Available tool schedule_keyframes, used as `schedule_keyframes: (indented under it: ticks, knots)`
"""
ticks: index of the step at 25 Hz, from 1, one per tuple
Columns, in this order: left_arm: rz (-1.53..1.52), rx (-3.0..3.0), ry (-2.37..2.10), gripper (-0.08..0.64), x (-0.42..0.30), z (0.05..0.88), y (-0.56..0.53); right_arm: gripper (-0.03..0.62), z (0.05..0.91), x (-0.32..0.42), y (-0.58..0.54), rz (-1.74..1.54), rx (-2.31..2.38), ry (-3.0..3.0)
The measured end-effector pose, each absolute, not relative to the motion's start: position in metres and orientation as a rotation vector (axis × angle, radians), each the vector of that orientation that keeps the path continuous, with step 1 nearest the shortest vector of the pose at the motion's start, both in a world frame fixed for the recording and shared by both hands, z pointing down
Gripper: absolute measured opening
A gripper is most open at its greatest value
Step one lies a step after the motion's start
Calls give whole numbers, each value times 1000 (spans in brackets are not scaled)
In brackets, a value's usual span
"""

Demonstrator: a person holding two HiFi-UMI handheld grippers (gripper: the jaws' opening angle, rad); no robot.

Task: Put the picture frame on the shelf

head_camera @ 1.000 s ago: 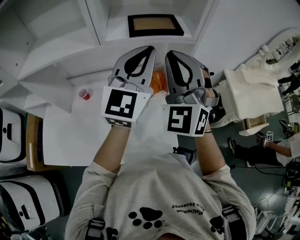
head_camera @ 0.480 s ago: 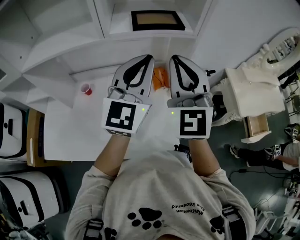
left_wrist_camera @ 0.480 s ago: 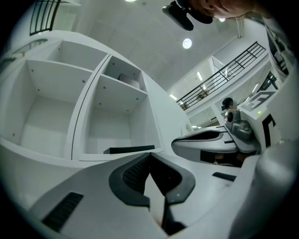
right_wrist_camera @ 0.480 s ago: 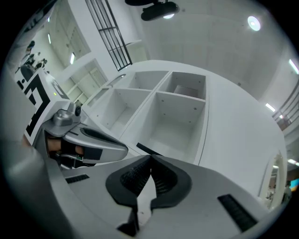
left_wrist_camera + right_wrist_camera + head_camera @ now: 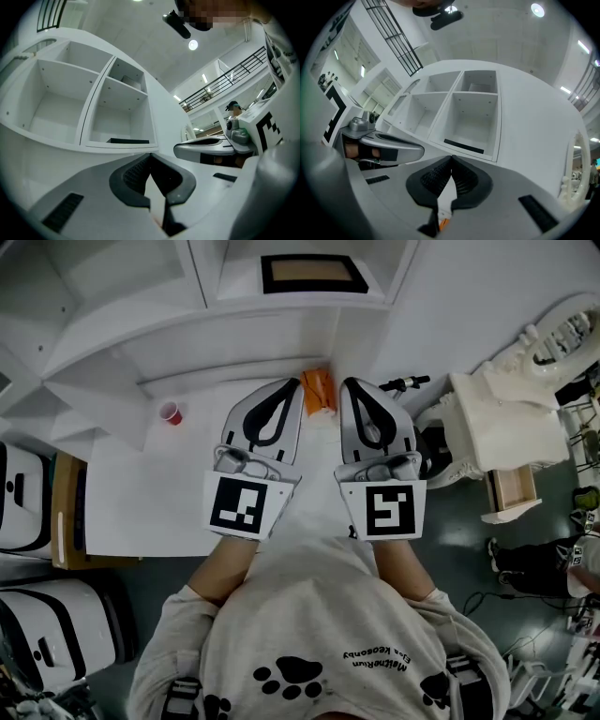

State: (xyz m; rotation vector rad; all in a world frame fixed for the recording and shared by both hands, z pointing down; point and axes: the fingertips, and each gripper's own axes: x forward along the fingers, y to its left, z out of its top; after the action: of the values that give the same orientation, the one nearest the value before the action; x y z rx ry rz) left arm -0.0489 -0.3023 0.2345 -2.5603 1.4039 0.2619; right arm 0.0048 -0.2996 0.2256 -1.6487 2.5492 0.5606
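1. Picture frame (image 5: 313, 274) (black border, tan centre) lay flat on the floor of a compartment of the white shelf unit (image 5: 122, 343). In both gripper views it showed as a thin dark strip near the front edge of the lower compartment in the right-hand column.
2. Left gripper (image 5: 150, 155): jaw tips pressed together, nothing between them. Only bare white surface showed through the gap behind the tips.
3. Right gripper (image 5: 451, 158): jaws likewise closed tip to tip, with nothing pinched. A sliver of orange showed below them, outside the grip.
4. In the head view both grippers were held side by side over the white table (image 5: 141, 502), well apart from the frame and clear of the shelf front.
5. An orange object (image 5: 318, 393) sat on the table between the two sets of jaw tips, near both; I could not tell whether it touched either. A red cup (image 5: 170, 412) stood off to the left, apart from everything.
6. Step in hand, as judged: placement looked finished, with the frame on the shelf and neither gripper holding it.
7. Next move, as judged: nothing further for the frame. Any lowering of the grippers would call for care around the orange object.
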Motion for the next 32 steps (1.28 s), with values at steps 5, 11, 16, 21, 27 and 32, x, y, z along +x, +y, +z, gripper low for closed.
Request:
schedule_keyframes:
  ticks: [5,11,16,21,27,32]
  knots:
    - [152,-2600,1432,20,-54,263,-293,32,238,12,-286,511,-1660,2545]
    - [115,-2658,1464,20,-53,289,-279,32,261,9,-272,469,-1652,2571]
    - [71,-2699,1473,20,-47,313,-268,32,280,12,-267,467,-1662,2599]
    - [62,-2720,1476,20,-41,329,-260,32,307,11,-259,421,-1632,2643]
    - [26,-2742,1478,20,-38,344,-253,32,320,4,-250,399,-1564,2685]
    - [66,-2710,1512,20,-36,344,-253,32,319,3,-251,398,-1513,2699]
